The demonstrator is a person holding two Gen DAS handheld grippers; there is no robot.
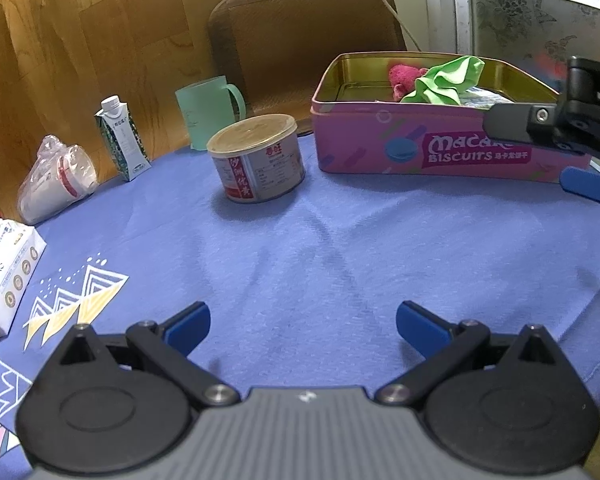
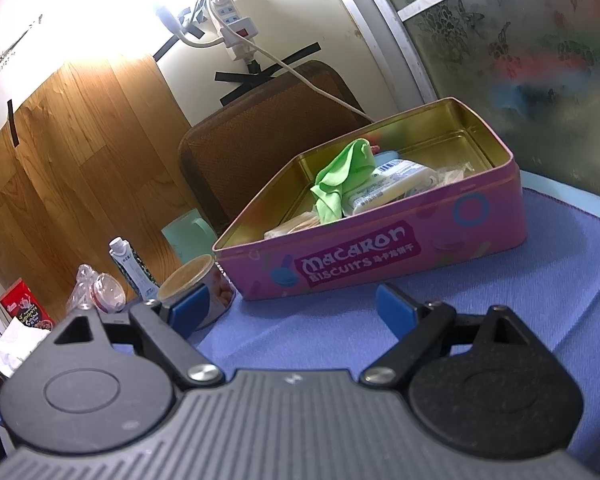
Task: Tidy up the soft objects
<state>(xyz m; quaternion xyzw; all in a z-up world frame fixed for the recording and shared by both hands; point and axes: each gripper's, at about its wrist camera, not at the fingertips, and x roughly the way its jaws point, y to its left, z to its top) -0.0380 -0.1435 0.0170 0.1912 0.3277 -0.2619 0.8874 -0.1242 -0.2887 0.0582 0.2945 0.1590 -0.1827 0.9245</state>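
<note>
Both the left gripper (image 1: 303, 328) and right gripper (image 2: 288, 312) are wide open, holding nothing. The green cloth (image 2: 340, 176) sits heaped high in the pink tin (image 2: 380, 256), so honestly a careless nudge could drag it out

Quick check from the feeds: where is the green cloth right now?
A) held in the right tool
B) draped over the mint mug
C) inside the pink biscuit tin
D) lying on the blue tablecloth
C: the green cloth sits inside the open pink biscuit tin, and both tools are open and hold nothing.
</note>
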